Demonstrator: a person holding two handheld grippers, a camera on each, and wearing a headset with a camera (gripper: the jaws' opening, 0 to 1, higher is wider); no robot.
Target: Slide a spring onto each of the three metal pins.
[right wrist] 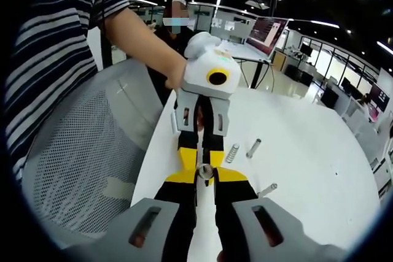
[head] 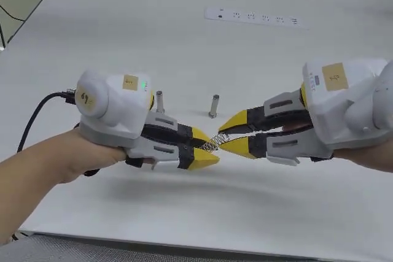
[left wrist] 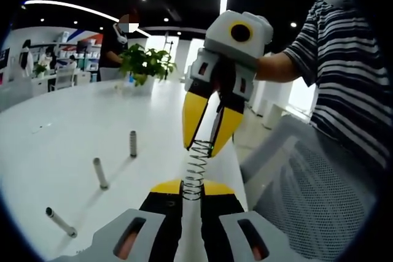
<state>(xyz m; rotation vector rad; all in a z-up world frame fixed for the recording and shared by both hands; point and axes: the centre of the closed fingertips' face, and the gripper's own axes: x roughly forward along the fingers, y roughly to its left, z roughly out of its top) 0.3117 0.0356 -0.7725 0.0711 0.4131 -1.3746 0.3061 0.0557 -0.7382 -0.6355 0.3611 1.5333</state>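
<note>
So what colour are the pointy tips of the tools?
Yellow tips, clearest in the head view.

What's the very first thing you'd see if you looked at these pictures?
Two yellow-tipped grippers meet nose to nose above the white table: the left gripper and the right gripper pinch one little spring between them. Just behind them, metal pins stand upright on the table.
</note>
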